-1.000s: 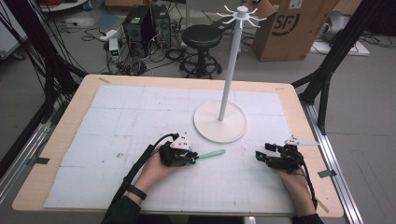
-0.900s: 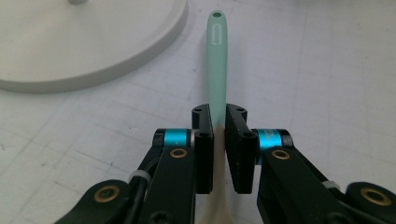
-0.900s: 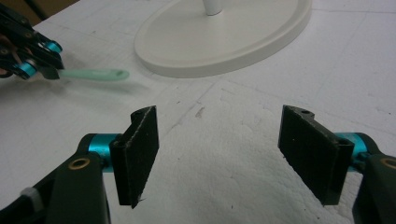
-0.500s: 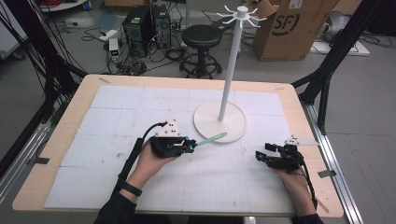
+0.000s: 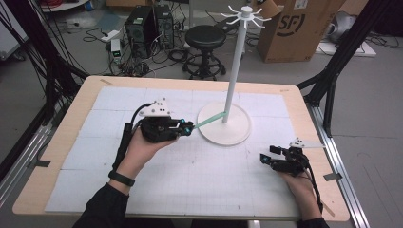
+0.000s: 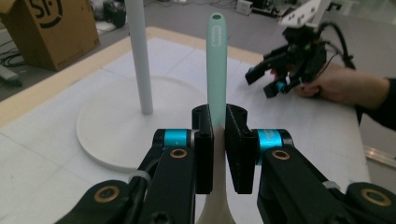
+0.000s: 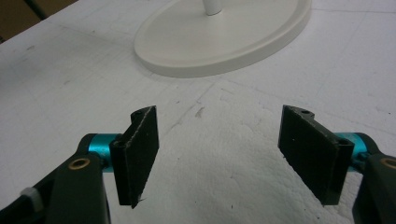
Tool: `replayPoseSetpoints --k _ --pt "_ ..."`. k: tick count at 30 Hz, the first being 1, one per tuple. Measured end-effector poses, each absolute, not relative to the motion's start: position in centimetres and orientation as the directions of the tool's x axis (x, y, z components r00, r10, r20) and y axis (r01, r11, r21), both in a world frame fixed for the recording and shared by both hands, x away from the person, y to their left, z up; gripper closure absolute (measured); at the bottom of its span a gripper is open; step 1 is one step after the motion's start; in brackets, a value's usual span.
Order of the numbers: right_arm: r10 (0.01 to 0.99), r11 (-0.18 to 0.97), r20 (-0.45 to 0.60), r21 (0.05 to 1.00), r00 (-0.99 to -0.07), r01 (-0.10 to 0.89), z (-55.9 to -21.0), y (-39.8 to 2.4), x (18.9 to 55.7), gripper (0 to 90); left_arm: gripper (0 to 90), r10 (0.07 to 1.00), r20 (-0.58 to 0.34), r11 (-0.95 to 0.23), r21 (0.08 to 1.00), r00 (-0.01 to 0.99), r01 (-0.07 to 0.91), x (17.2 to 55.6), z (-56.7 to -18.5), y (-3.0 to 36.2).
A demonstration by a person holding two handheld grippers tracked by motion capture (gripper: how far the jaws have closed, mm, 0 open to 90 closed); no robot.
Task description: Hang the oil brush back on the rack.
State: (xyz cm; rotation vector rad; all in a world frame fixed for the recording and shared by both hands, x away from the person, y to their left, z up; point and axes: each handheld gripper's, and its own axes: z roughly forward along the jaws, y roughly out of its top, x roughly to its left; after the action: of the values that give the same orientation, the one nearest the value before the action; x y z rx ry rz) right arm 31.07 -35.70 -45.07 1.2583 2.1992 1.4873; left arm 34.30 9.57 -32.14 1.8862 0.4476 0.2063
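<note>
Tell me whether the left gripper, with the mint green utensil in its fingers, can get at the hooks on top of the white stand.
Probably yes. The left gripper holds the utensil beside the stand; nothing blocks the hooks, though they sit high.

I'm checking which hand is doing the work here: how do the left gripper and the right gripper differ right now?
The left gripper is shut on the mint-green utensil handle; the right gripper is open with nothing between its fingers. The left gripper is held up off the table, pointing toward the white stand; the right gripper sits low near the table's right edge. Both have black fingers and teal joints.
</note>
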Motion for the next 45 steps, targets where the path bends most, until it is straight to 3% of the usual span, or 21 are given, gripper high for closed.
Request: replayPoseSetpoints --k 18,45 --pt "0.736 0.126 0.281 0.837 -0.616 0.532 -45.1 -35.7 31.1 28.5 82.2 0.46 0.043 -0.313 0.942 0.887 0.117 35.8 -21.8 11.2" --pt "0.733 0.129 0.283 0.835 -0.618 0.535 -45.1 -35.7 31.1 28.5 82.2 0.487 0.09 -0.288 0.956 0.869 0.063 36.6 -14.2 11.7"
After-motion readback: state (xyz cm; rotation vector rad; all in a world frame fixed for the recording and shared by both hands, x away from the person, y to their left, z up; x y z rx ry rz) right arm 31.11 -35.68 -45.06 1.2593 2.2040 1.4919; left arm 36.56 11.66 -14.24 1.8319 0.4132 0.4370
